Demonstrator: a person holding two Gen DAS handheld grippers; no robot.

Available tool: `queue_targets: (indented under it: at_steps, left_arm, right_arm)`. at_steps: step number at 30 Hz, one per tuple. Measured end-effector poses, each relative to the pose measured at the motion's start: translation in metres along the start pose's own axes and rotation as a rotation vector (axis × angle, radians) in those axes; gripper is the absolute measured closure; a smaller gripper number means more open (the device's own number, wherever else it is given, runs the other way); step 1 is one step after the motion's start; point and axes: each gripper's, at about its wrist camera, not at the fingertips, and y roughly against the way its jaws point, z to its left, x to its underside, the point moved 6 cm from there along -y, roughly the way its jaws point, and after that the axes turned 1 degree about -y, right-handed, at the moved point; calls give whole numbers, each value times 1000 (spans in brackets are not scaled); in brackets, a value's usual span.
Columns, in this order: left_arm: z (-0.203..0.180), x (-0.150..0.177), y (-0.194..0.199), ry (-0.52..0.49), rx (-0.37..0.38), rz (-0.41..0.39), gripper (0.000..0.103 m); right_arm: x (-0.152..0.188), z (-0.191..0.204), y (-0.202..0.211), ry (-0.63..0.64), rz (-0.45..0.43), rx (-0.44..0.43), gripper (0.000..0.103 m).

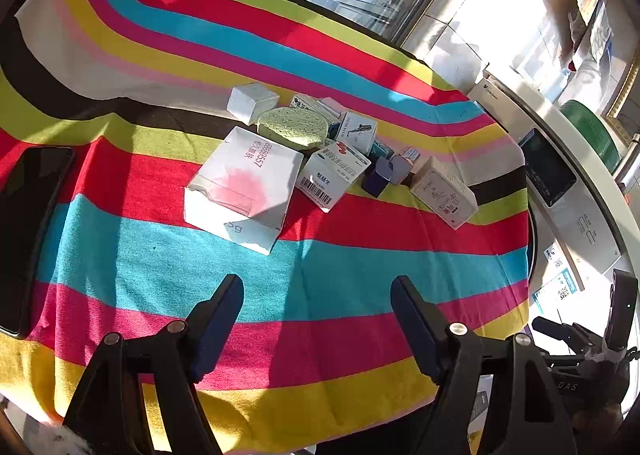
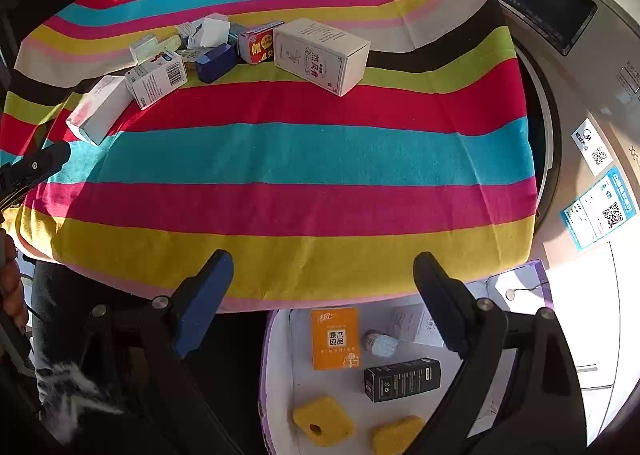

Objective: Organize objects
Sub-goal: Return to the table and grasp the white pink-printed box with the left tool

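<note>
Table cloth: the striped cloth (image 2: 304, 159) covers the whole table top and hangs over the near edge.
Open room: the wide blue, pink and yellow stripes near the front edge are bare. All the small things sit together far back on the cloth.
Right edge: a washing machine (image 2: 580, 103) stands right beside the table on that side.
Left edge: a black phone (image 1: 28, 231) lies flat near the left edge, well apart from the pile.
Pile: a big white box with a pink spot (image 1: 244, 187), a barcode box (image 1: 332, 175), a green sponge (image 1: 292, 127), a dark blue box (image 1: 378, 175) and a cream box (image 1: 442, 191) lie close together, some touching.
Bin below: a white bin with a purple rim (image 2: 276, 367) sits low in front of the table. In it lie an orange pack (image 2: 335, 338), a black box (image 2: 402, 379) and two yellow sponges (image 2: 323, 419).
Left gripper (image 1: 316, 291): tilted down over the bare front stripes, jaws apart, nothing in them.
Right gripper (image 2: 323, 275): tipped down more steeply at the table's front edge, above the bin, jaws wide apart and holding nothing.
</note>
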Motion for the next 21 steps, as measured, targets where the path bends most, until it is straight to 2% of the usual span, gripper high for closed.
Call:
queue_targets:
  at_steps: [10, 19, 21]
  left_arm:
    - [36, -24, -9, -20, -115, -12, 25]
    - [35, -42, -27, -135, -203, 2, 20]
    - [35, -45, -31, -150, -199, 4, 20]
  right_arm:
    - [-15, 23, -8, 3, -31, -70, 10]
    - [-32, 44, -11, 37, -57, -107, 9]
    - [-35, 49, -12, 47, -59, -115, 9]
